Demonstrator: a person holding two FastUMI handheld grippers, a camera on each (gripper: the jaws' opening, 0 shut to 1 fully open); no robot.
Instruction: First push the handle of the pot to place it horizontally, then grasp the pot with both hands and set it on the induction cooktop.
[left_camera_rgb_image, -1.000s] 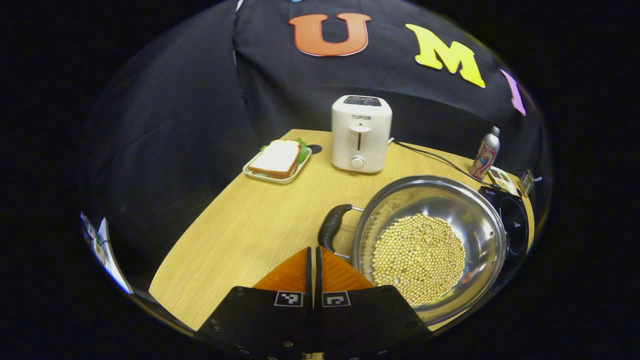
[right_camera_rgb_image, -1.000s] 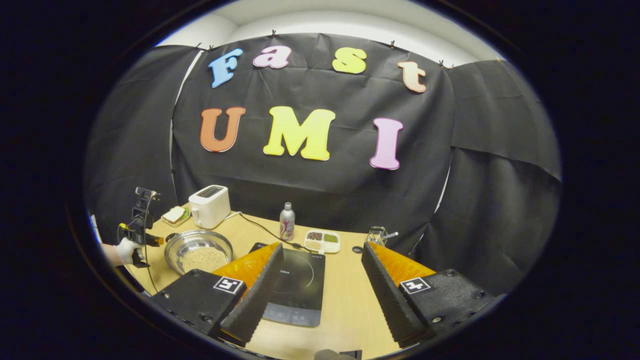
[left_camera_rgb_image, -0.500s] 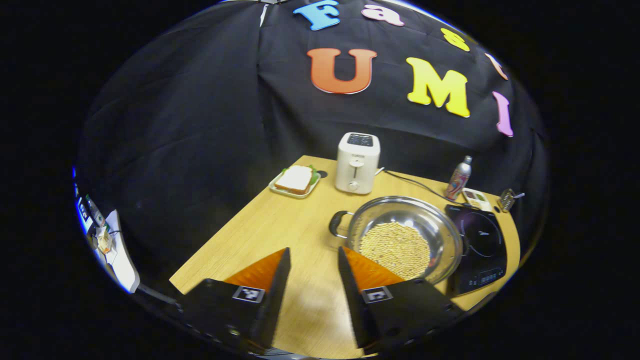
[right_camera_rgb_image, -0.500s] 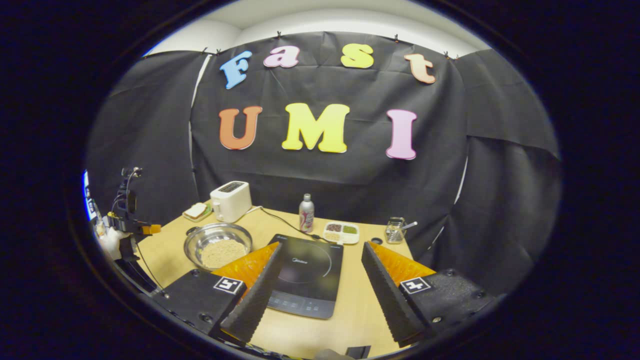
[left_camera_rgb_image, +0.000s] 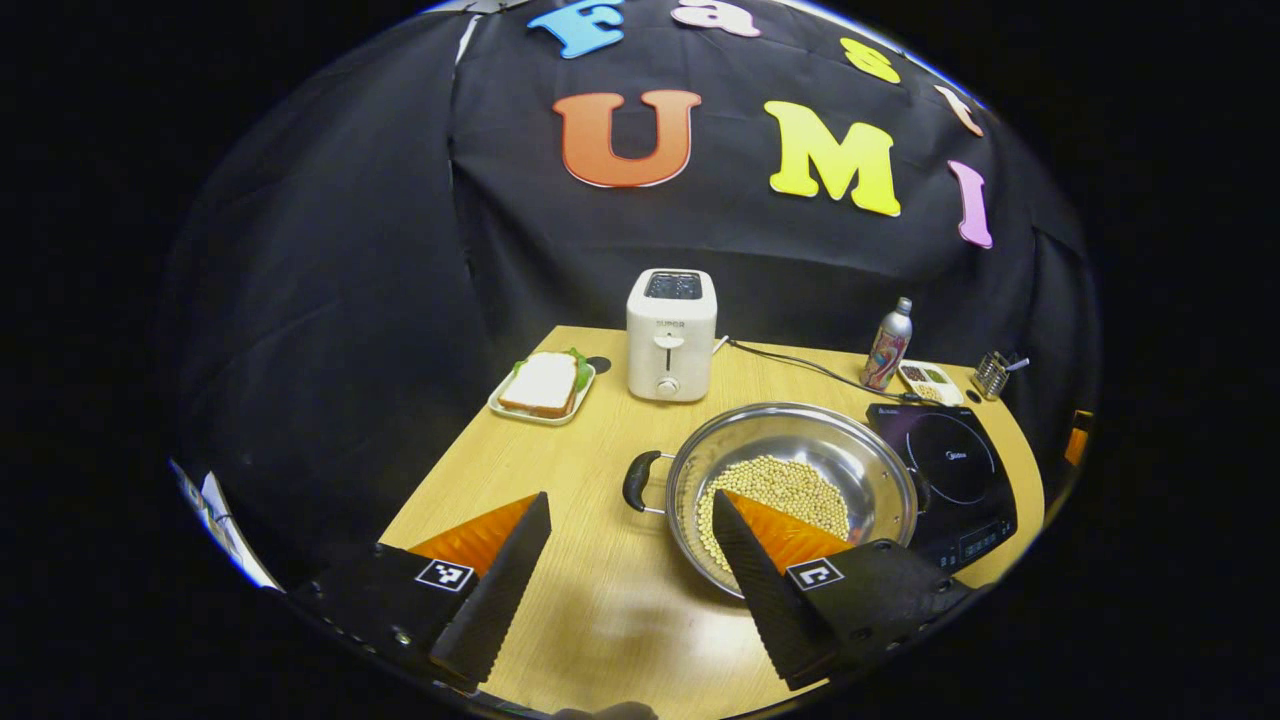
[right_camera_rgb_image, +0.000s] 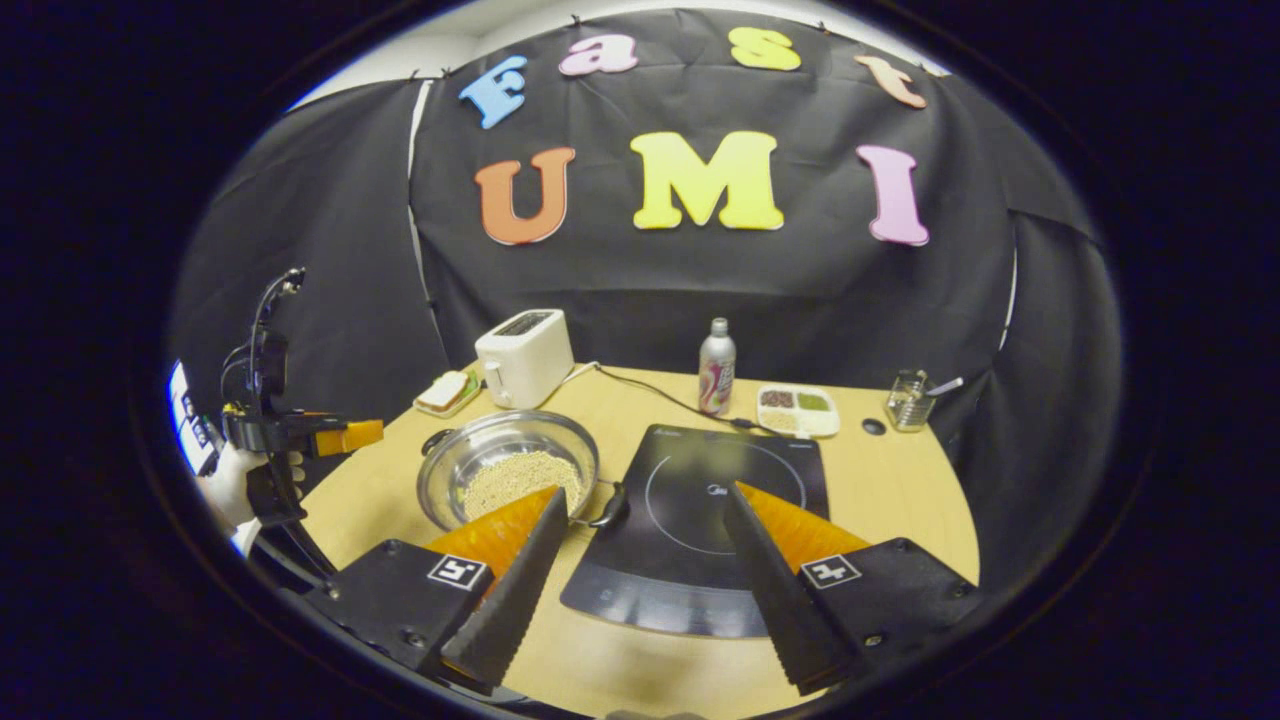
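A steel pot (left_camera_rgb_image: 800, 455) holding pale beans stands on the wooden table (left_camera_rgb_image: 560, 470), just left of the black induction cooktop (left_camera_rgb_image: 950, 465). Its black handles (left_camera_rgb_image: 636, 480) point left and right. My left gripper (left_camera_rgb_image: 630, 503) hovers open above the table's near side, one finger over the pot's near rim, the left handle beyond the gap. In the right gripper view, my right gripper (right_camera_rgb_image: 648, 492) is open above the cooktop (right_camera_rgb_image: 715, 480), with the pot (right_camera_rgb_image: 505, 450) to its left and the pot's right handle (right_camera_rgb_image: 610, 507) near its left finger. A gloved hand (right_camera_rgb_image: 235, 485) holds the left gripper (right_camera_rgb_image: 345, 437) at far left.
At the back stand a white toaster (left_camera_rgb_image: 670, 335) with its cable, a sandwich on a small plate (left_camera_rgb_image: 543, 385), a bottle (left_camera_rgb_image: 888, 345), a divided dish (left_camera_rgb_image: 928, 378) and a small glass holder (left_camera_rgb_image: 995, 372). Black cloth walls enclose the table.
My left gripper has opened and drawn back and up from the pot's left handle. The right gripper has tilted down and moved closer over the cooktop.
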